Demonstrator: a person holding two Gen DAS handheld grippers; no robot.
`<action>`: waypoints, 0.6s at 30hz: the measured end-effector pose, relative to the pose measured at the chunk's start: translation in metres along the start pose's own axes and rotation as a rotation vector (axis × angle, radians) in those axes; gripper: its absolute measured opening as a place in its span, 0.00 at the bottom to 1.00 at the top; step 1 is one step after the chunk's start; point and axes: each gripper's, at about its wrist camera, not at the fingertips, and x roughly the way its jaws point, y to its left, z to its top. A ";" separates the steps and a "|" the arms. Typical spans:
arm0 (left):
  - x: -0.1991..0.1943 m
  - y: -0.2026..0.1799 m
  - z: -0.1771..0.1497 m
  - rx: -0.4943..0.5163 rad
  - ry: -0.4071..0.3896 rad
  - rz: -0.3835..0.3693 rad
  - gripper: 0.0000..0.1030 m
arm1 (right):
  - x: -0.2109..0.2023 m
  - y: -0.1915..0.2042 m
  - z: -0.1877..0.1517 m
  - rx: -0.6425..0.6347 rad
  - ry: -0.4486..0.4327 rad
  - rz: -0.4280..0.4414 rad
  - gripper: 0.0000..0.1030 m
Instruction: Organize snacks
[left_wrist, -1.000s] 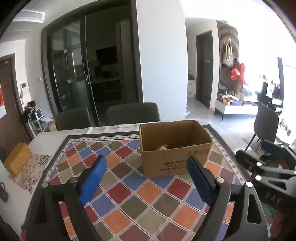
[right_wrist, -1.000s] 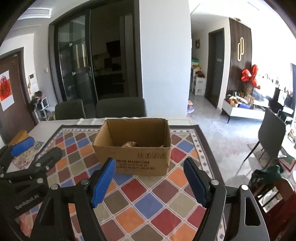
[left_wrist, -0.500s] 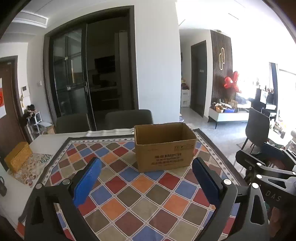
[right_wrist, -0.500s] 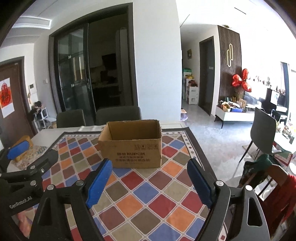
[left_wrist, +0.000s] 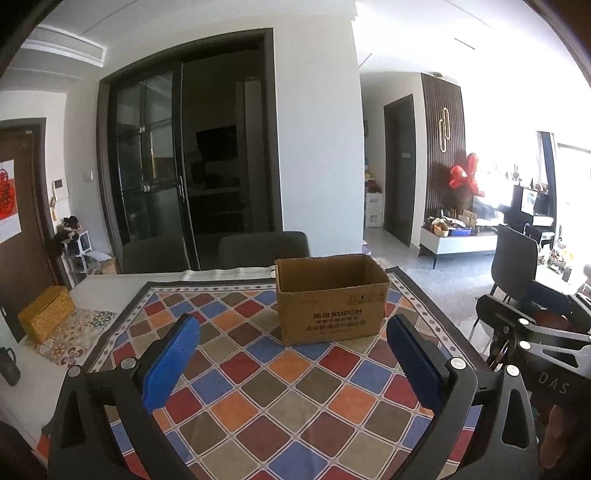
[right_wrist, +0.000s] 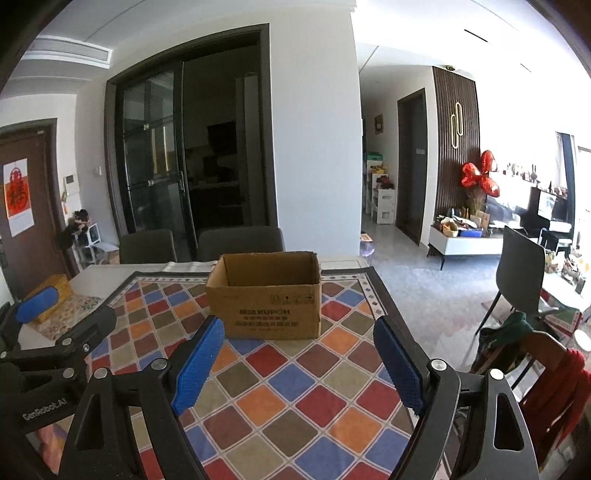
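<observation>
Two grippers, left (left_wrist: 291, 363) opening, right (right_wrist: 297, 363) apart, both empty | box (right_wrist: 264, 308) upright on cloth (right_wrist: 295, 398) | no snacks visible outside; sorting seemingly finished.

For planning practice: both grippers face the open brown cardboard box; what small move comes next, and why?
Likely pan to seek snacks: left gripper, jaws opening, and open right gripper hold nothing; no snack shows on the multicoloured chequered tablecloth.

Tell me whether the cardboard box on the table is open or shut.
Open: the cardboard box stands upright, its inner back wall visible over the rim. Contents cannot be seen.
</observation>
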 end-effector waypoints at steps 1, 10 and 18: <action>-0.001 0.001 0.000 -0.003 -0.003 0.001 1.00 | -0.001 0.001 -0.001 0.002 0.000 0.007 0.81; -0.001 0.002 -0.001 -0.012 -0.001 -0.005 1.00 | -0.005 0.004 -0.003 -0.006 -0.005 0.020 0.81; -0.001 0.000 -0.001 -0.011 0.006 -0.008 1.00 | -0.005 0.002 -0.004 -0.004 -0.009 0.014 0.81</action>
